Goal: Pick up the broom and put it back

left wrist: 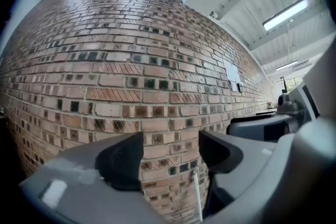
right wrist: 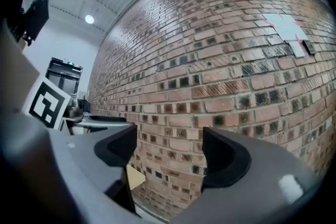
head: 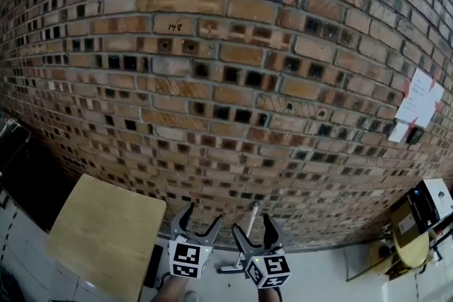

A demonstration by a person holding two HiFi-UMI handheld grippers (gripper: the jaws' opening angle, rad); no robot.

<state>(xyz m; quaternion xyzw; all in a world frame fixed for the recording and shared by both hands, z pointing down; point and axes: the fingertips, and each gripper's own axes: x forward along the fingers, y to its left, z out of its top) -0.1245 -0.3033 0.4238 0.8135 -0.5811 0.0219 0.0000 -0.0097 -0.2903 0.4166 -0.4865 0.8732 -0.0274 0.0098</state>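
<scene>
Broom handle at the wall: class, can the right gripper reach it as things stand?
Probably yes: the broom handle stands just ahead of the right gripper, jaws apart and empty; nothing blocks the way.

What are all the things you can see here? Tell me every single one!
brick wall: one, red-brown, fills most of the view
paper sheets: a few, white, stuck on the wall at the right
tabletop: one, tan, lower left
broom: one, pale handle, upright at the foot of the wall
box: one, white, lower right
round thing: one, yellow, lower right, too small to name
left hand-held gripper: one, grey, jaws apart, empty
right hand-held gripper: one, grey, jaws apart, empty
</scene>
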